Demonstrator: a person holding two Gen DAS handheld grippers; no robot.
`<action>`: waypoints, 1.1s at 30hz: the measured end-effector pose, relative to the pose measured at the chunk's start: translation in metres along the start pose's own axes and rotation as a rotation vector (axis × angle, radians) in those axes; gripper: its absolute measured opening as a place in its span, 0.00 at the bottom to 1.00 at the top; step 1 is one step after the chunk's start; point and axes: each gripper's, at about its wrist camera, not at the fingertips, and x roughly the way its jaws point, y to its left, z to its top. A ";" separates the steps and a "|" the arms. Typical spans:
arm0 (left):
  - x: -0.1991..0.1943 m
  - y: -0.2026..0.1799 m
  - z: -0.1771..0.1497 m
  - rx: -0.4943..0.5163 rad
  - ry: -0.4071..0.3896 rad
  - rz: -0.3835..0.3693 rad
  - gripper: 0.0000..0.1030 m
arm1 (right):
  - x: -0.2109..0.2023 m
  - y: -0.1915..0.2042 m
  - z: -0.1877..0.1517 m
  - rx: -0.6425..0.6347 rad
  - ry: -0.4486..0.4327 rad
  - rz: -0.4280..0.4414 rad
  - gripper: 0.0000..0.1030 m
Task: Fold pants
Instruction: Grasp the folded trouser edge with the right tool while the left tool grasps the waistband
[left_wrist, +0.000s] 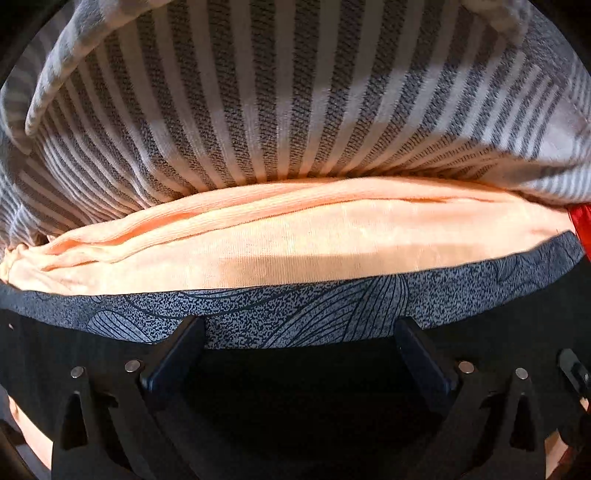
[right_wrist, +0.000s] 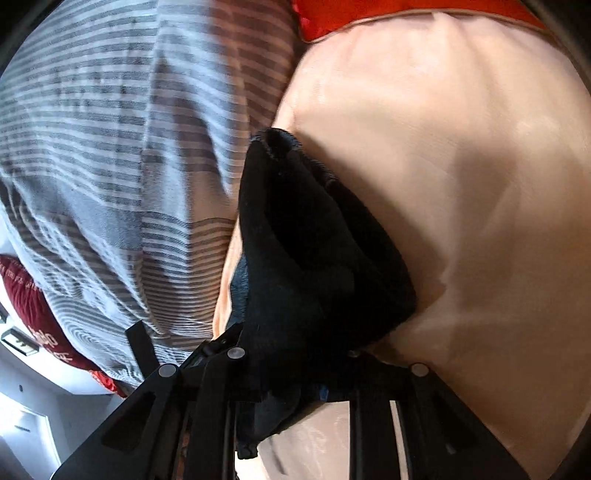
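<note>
The pants are dark. In the left wrist view their speckled blue-grey patterned band (left_wrist: 295, 314) lies flat across a peach sheet (left_wrist: 295, 254), with the dark body of the pants below it. My left gripper (left_wrist: 299, 332) is open, its two fingers wide apart over the band's near edge. In the right wrist view my right gripper (right_wrist: 295, 354) is shut on a bunched black fold of the pants (right_wrist: 314, 251), lifted above the peach sheet (right_wrist: 461, 184). The right fingertips are hidden by the fabric.
A grey-and-white striped blanket (left_wrist: 277, 96) is heaped just beyond the pants; it also shows in the right wrist view (right_wrist: 110, 147). A red cushion (right_wrist: 388, 11) lies at the far edge, and a dark red cloth (right_wrist: 29, 306) lies at lower left beside white furniture.
</note>
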 end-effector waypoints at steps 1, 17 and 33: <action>-0.003 0.001 -0.001 -0.005 0.012 0.003 1.00 | 0.000 -0.001 0.000 0.004 -0.002 -0.005 0.23; -0.037 0.038 -0.086 -0.050 0.001 -0.028 1.00 | 0.005 0.034 -0.001 -0.040 0.016 -0.105 0.15; -0.079 0.026 -0.082 0.036 -0.023 -0.110 0.69 | 0.020 0.206 -0.079 -0.485 0.006 -0.129 0.14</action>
